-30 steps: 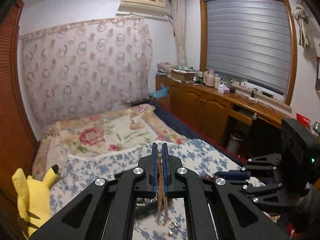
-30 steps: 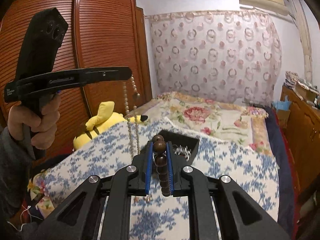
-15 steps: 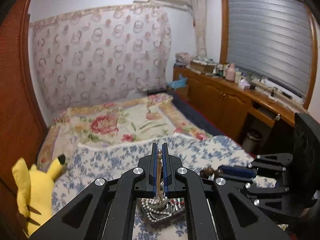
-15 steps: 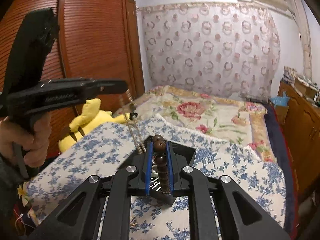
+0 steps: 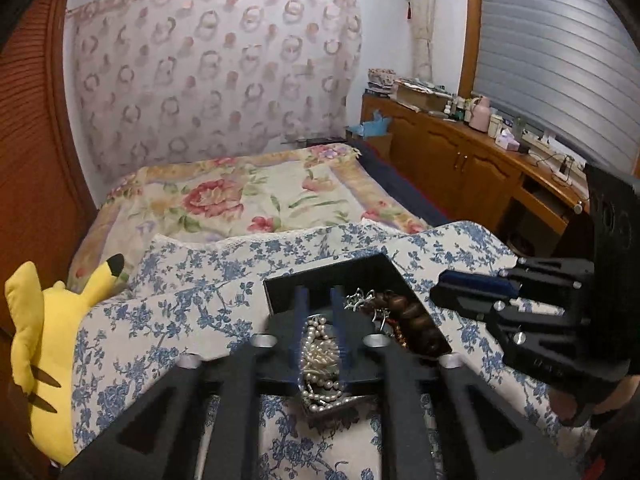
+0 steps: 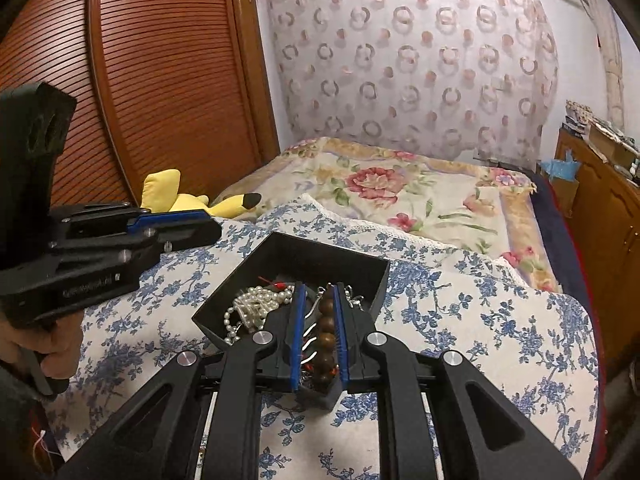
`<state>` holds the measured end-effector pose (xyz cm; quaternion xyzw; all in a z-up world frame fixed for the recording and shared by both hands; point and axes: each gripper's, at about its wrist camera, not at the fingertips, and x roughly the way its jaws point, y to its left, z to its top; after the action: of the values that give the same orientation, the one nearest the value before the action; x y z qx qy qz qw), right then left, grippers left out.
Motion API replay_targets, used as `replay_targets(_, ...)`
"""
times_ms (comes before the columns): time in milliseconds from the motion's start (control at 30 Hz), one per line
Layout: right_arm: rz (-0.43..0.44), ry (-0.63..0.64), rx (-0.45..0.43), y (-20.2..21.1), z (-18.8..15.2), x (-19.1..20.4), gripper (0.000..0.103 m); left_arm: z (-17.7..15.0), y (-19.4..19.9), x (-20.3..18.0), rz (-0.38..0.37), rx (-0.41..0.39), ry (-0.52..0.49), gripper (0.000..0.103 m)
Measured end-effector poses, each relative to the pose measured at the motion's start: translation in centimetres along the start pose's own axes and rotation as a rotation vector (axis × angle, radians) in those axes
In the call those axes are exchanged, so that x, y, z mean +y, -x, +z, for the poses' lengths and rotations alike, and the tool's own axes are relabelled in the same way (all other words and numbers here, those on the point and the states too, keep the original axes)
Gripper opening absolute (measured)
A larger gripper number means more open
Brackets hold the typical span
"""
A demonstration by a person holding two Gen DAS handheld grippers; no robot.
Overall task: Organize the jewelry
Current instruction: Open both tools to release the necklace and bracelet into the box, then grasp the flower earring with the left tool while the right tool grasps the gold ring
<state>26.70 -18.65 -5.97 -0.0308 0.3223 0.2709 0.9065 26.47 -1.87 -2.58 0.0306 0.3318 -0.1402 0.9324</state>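
Note:
A black jewelry box (image 5: 332,276) (image 6: 296,256) sits on the blue-flowered quilt. A white pearl necklace (image 5: 320,360) (image 6: 256,304) lies heaped in it, between the parted fingers of my left gripper (image 5: 318,308), which is open just above it. A brown wooden bead bracelet (image 6: 326,340) (image 5: 412,316) rests in the box on its right side. My right gripper (image 6: 318,292) has its jaws slightly apart around the beads, over the box. Small silver pieces (image 5: 362,298) lie at the back of the box.
A yellow plush toy (image 5: 44,344) (image 6: 192,200) lies at the left edge of the bed by the wooden wardrobe (image 6: 140,80). A flowered blanket (image 5: 248,196) covers the far bed. Wooden cabinets (image 5: 460,164) with clutter line the right wall.
Both grippers came down over the box. The left let go of the pearl necklace, now heaped in the box. The right lowered the wooden beads into the box and its jaws parted.

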Motion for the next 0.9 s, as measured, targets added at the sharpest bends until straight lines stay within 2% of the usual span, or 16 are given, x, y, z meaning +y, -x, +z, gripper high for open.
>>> replay_targets(133,0.008,0.0,-0.013,1.2,-0.4,0.0,0.019,-0.6,1.0,-0.7,0.008,-0.02,-0.019,0.043)
replay_targets(167,0.013,0.004,-0.016,1.5,-0.6,0.0,0.019,-0.7,1.2,-0.8,0.013,-0.024,-0.024,0.054)
replay_targets(200,0.014,0.014,-0.015,2.0,-1.0,0.3,0.019,-1.0,1.7,-1.1,0.016,-0.034,-0.03,0.061)
replay_targets(233,0.018,0.019,-0.015,2.3,-1.3,0.4,0.019,-1.4,2.1,-1.3,0.015,-0.042,-0.037,0.064)
replay_targets(300,0.032,0.032,-0.01,3.1,-2.5,0.9,0.02,-2.3,2.8,-1.7,0.024,-0.048,-0.055,0.082)
replay_targets(333,0.039,0.035,-0.003,3.5,-3.2,1.1,0.026,-2.7,3.1,-1.9,0.029,-0.051,-0.06,0.084)
replay_targets(367,0.045,0.038,0.001,3.7,-3.7,1.2,0.035,-3.5,3.6,-2.1,0.029,-0.051,-0.064,0.085)
replay_targets(400,0.054,0.045,0.004,4.1,-4.6,1.5,0.036,-4.0,3.8,-2.1,0.02,-0.048,-0.064,0.085)
replay_targets(567,0.074,0.05,0.052,4.8,-7.8,2.1,0.036,-7.8,4.2,-2.2,-0.025,0.017,-0.051,0.085)
replay_targets(833,0.058,0.046,0.085,5.0,-10.0,2.2,0.036,-12.6,2.8,-3.2,-0.072,0.13,-0.058,0.084)
replay_targets(900,0.057,0.041,0.09,5.0,-10.1,2.0,0.036,-13.0,2.2,-3.9,-0.083,0.157,-0.071,0.074)
